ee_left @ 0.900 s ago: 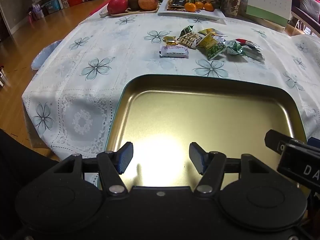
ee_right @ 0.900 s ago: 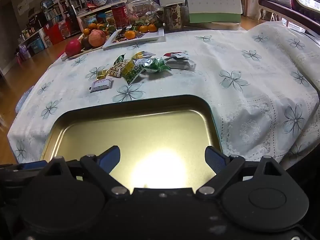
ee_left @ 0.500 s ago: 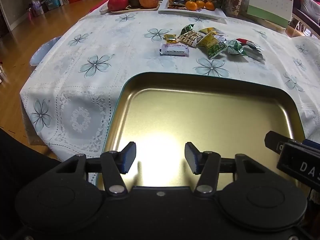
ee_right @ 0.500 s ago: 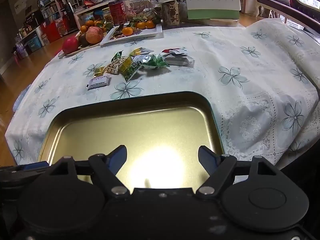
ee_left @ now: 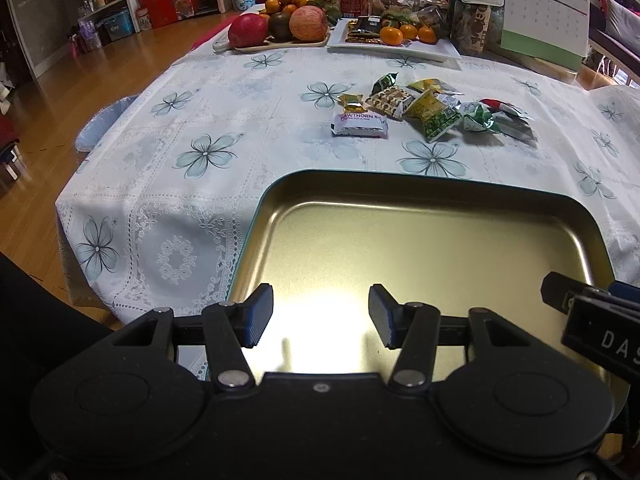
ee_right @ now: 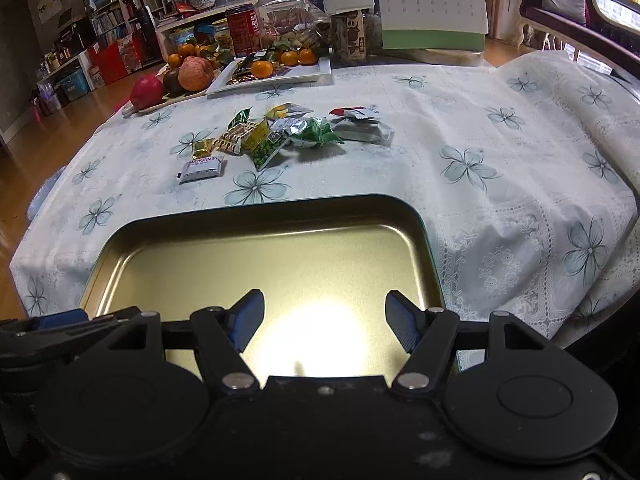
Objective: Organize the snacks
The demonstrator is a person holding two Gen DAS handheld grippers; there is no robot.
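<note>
We record: white floral lace tablecloth; wooden board of red and brown fruit; white rectangular plate of small oranges; green-based desk calendar; red tin canister.

Left gripper and right gripper hang side by side above the tray, jaws parted, holding nothing.

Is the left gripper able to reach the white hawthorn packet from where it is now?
Probably yes. The left gripper is open and empty over the gold tray, and only bare tablecloth lies between the tray and the hawthorn packet.
</note>
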